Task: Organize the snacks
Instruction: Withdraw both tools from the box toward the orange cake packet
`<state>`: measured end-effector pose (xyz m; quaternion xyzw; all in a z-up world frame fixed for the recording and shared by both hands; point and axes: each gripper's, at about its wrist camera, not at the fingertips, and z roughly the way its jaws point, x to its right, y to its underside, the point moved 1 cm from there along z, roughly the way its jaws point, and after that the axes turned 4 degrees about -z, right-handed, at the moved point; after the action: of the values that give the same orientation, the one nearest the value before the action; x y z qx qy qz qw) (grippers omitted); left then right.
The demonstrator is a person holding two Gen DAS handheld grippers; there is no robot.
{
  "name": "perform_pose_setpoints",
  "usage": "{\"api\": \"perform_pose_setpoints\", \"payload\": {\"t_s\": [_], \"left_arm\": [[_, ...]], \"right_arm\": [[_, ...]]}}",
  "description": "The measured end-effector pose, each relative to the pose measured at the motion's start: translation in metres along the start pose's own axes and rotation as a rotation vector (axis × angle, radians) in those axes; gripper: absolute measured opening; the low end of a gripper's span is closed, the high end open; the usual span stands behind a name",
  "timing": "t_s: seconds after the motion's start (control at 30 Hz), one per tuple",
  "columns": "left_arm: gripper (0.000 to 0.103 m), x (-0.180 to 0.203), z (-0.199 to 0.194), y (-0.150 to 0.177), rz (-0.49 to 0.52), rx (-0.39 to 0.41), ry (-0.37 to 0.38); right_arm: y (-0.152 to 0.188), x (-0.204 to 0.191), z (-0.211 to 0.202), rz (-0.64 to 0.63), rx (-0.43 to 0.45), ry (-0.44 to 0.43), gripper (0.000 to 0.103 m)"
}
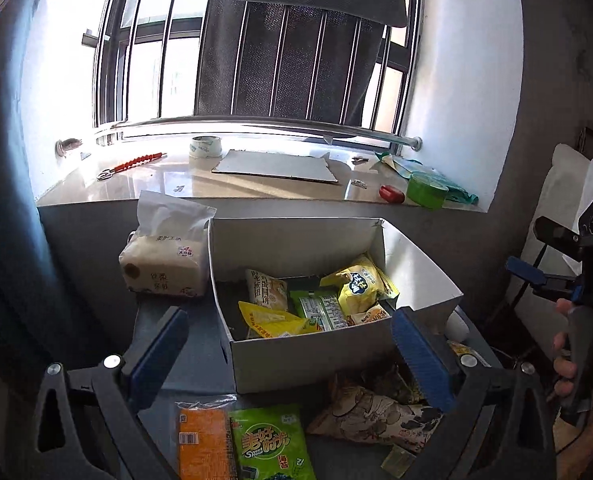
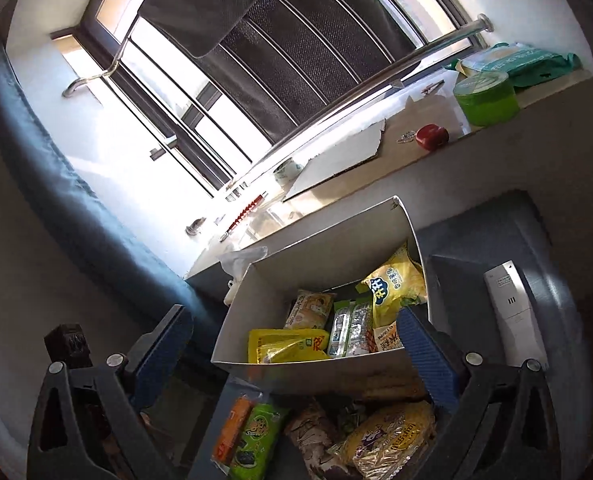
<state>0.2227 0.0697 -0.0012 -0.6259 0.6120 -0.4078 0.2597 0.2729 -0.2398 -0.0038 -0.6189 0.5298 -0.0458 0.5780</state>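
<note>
A white cardboard box [image 1: 308, 356] stands on a grey table and holds several snack packets, among them yellow ones [image 1: 356, 286]. It also shows in the right wrist view [image 2: 324, 372]. In front of the box lie an orange packet [image 1: 204, 440], a green seaweed packet [image 1: 270, 446] and a brown patterned packet [image 1: 376, 412]. A yellow packet [image 2: 388, 436] lies there too. My left gripper [image 1: 292, 364] is open and empty above these loose packets. My right gripper [image 2: 296, 364] is open and empty above the same pile; it shows at the right edge of the left wrist view [image 1: 544, 276].
A tissue pack [image 1: 164, 256] stands left of the box. A white remote [image 2: 512, 312] lies right of it. The windowsill behind holds a tape roll [image 1: 205, 147], cardboard sheet [image 1: 274, 166], red object [image 1: 391, 194] and green tub [image 1: 426, 190].
</note>
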Motion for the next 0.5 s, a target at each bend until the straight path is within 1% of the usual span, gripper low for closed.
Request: {"api": "perform_pose_setpoints", "payload": {"t_s": [0.1,0.17,0.23,0.3,0.4,0.5], "left_arm": [[0.103,0.002,-0.027,0.015,-0.006,0.014,0.015],[0.103,0.0,-0.043,0.028,-0.028,0.027,0.028],[0.103,0.001,-0.053,0.042,-0.033,0.028,0.037],[0.103,0.002,-0.061,0.06,-0.045,0.025,0.027],[0.103,0.004,-0.071,0.092,-0.08,0.015,0.042],[0.103,0.004,-0.078,0.125,-0.124,0.014,0.053]], "right_arm": [[0.01,-0.019,-0.025,-0.121,-0.027,0.028,0.103],[0.026,-0.033,-0.04,-0.231,-0.033,0.047,0.103],[0.048,-0.045,-0.053,-0.331,-0.03,0.093,0.103],[0.07,-0.054,-0.061,-0.398,-0.026,0.156,0.103],[0.103,-0.056,-0.074,-0.426,-0.011,0.211,0.103],[0.135,-0.049,-0.086,-0.389,0.007,0.267,0.103]]}}
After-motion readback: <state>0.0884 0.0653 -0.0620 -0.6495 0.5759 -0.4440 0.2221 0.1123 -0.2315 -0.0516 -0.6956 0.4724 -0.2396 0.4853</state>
